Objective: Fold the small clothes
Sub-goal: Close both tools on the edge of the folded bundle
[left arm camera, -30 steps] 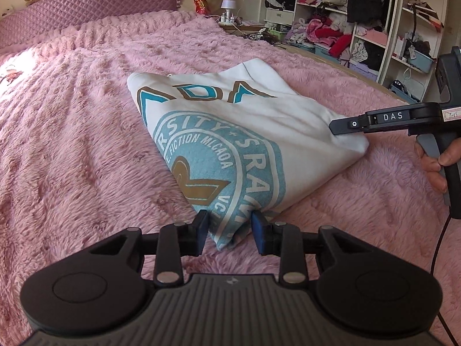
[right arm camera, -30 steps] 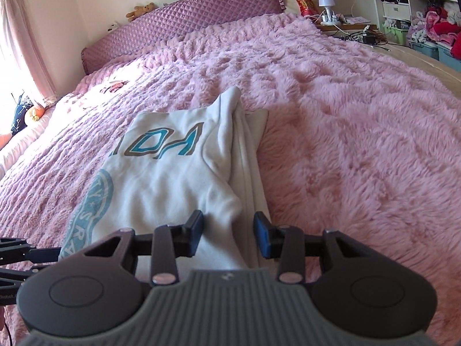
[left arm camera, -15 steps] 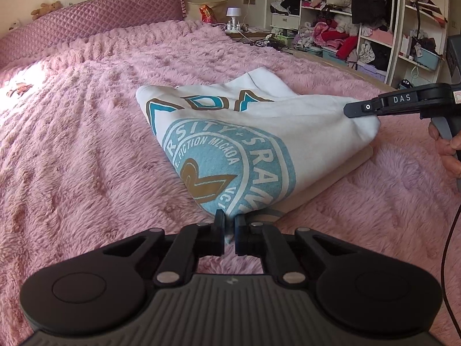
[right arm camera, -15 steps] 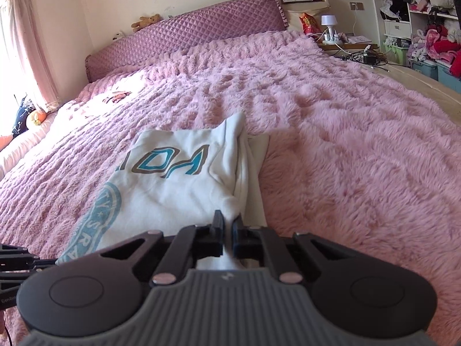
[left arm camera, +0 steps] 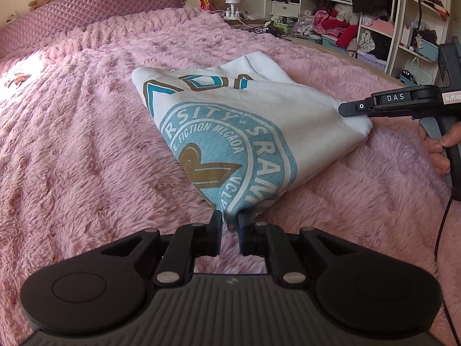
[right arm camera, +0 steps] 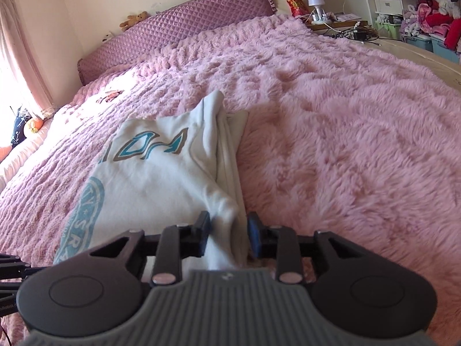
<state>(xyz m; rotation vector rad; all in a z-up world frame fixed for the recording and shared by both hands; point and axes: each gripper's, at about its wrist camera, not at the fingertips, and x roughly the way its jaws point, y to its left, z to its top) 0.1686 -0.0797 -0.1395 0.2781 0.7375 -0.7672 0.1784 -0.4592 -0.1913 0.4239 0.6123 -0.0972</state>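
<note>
A white sweatshirt [left arm camera: 230, 132] with a blue round print lies folded on the pink fluffy bed; it also shows in the right wrist view [right arm camera: 161, 173]. My left gripper [left arm camera: 230, 225] has a narrow gap, with the sweatshirt's near corner between its fingers. My right gripper [right arm camera: 227, 236] stands partly open around the sweatshirt's other near corner, the cloth bunched between the fingers without being pinched. The right gripper also shows in the left wrist view [left arm camera: 345, 109], at the garment's right corner.
The pink blanket [right arm camera: 345, 144] covers the whole bed. A purple quilted headboard [right arm camera: 178, 31] is at the far end. Shelves full of clothes [left arm camera: 345, 14] stand to the right, beyond the bed's edge. A bedside table with a lamp [right arm camera: 315, 7] is at the back.
Both grippers were open a second ago, closed on the sweatshirt's near corners, lifting them slightly, and have since parted again, the right one more than the left.
</note>
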